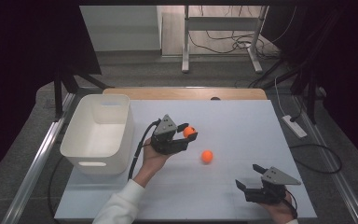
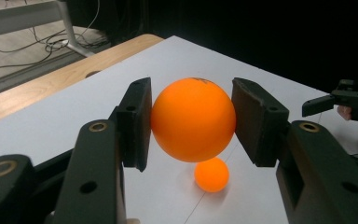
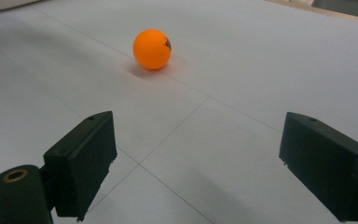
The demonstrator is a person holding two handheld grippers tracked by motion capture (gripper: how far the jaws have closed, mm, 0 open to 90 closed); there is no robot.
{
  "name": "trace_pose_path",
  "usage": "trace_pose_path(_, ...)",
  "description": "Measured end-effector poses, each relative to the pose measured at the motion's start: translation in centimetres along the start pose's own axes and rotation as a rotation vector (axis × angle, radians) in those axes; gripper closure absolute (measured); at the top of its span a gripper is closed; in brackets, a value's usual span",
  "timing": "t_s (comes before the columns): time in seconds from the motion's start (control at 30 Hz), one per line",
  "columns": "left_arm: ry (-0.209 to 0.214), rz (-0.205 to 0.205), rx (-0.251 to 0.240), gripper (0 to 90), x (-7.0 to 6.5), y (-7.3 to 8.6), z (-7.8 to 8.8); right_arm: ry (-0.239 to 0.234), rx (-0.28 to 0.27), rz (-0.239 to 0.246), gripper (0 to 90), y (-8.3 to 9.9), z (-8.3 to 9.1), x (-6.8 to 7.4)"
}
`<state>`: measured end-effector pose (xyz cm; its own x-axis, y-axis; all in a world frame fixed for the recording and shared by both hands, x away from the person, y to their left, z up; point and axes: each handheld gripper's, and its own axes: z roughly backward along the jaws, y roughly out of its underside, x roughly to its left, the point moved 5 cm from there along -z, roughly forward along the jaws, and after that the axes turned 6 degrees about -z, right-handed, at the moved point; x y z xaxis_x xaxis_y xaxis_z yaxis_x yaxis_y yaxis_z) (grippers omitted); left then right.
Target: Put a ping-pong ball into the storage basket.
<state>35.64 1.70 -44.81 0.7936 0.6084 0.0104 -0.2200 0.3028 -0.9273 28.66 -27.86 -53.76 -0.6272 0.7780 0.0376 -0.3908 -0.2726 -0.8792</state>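
High view first: we log the left gripper [image 1: 189, 135] lifted off the desk [image 1: 242, 121], clenched on an orange ball [image 1: 189, 131]. Left gripper view confirms it: both pads press the held ball [image 2: 193, 119] on its sides, and it hangs clear above the white surface. A second orange ball [image 1: 207, 156] rests loose on the desk, just below and right of the held one in the high view, roughly between the two hands. Right gripper [image 1: 249, 176] sits low near the front right of the desk, jaws spread wide with nothing between them; in the right gripper view the loose ball [image 3: 152, 49] lies well ahead of its open jaws.

Step in hand, as we judge it: one ball picked up and being carried, most likely toward the white bin [image 1: 72, 140] at the left side of the desk. We cannot see anything in the part of its inside that shows.

Next move, our reading: swing the left gripper leftward over the bin's rim, keep the squeeze steady since a smooth round ball can pop out, then let go above the opening. The loose ball remains for either hand; it could roll if nudged.

Count: orange balls, two (one held, one on the desk). White bins, one. Grippers, two.
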Motion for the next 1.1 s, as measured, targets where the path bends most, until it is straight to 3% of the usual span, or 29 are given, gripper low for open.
trace_pose_path(1.1,-0.001,0.004,-0.043,50.4,0.1,-1.8,2.3,0.007,-0.005,-0.007,10.6,-0.1,0.1,-0.1)
